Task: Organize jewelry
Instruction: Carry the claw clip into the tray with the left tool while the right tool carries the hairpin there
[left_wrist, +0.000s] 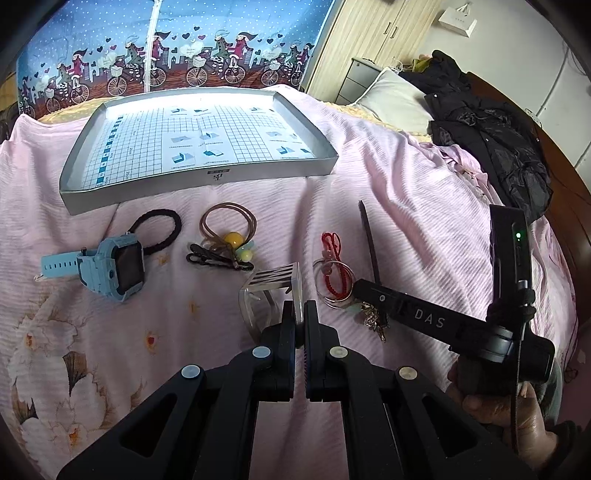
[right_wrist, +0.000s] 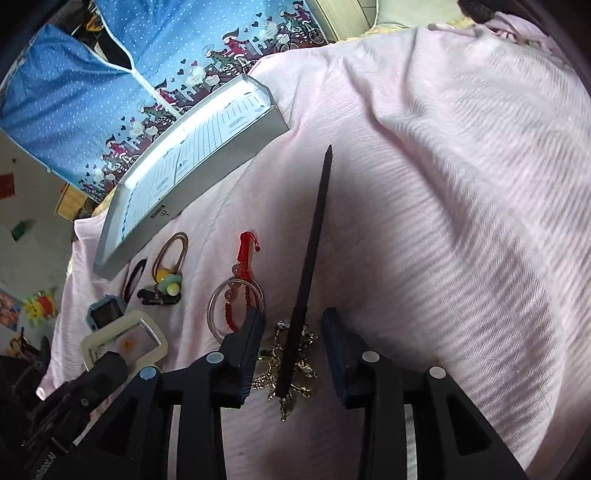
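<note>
Right wrist view: the right gripper (right_wrist: 293, 332) stood with fingers apart around one dark hair stick (right_wrist: 312, 258) with gold ornament, lying on the pink bed (right_wrist: 443, 184). Left gripper (left_wrist: 300, 314) fingers clamped one clear clip (left_wrist: 269, 291). One grey tray (left_wrist: 199, 181) beyond.

Dark hair stick (right_wrist: 312, 254) lies flat; gold ornament (right_wrist: 295, 365) at its near end; red bracelet (right_wrist: 242, 280) beside it.
</note>
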